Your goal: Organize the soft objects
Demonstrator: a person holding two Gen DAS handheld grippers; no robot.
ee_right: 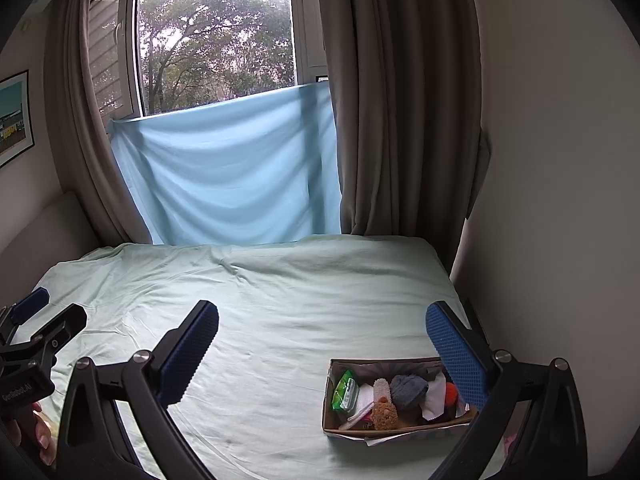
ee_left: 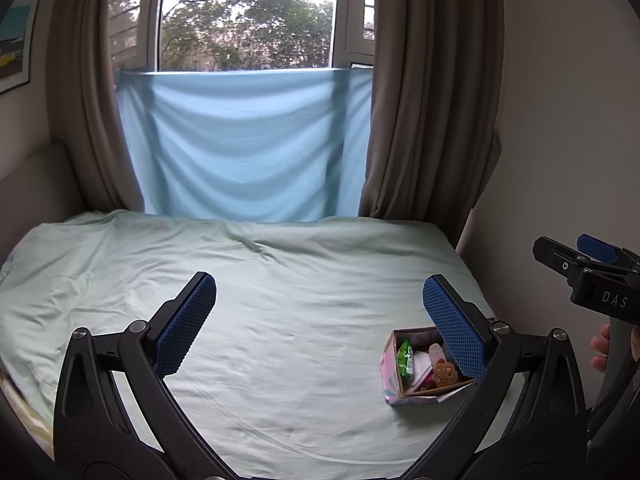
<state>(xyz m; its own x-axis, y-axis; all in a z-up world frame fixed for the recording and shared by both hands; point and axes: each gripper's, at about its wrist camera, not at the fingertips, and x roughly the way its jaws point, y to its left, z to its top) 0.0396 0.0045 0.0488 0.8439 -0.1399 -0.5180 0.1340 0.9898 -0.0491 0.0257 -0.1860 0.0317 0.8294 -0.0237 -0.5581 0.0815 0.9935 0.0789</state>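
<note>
Bed [ee_left: 280, 280] with wrinkled pale green sheet fills the room's lower half, pushed against window wall. Light blue cloth [ee_left: 244, 144] hangs across lower window, grey-brown curtains [ee_left: 424, 100] either side, framed picture [ee_right: 14, 116] on the left wall. Cardboard box [ee_right: 329, 400] sits on the sheet near the bed's right edge, close to the wall. Inside it: green wipes pack [ee_right: 346, 390] at the left end, small brown teddy [ee_right: 385, 414], grey knit item [ee_right: 408, 390], white cloths, an orange thing partly hidden. Left gripper [ee_left: 320, 312] held above the bed, jaws spread wide, nothing between them. Right gripper [ee_right: 322, 344] likewise spread and empty, box just under its right finger
</note>
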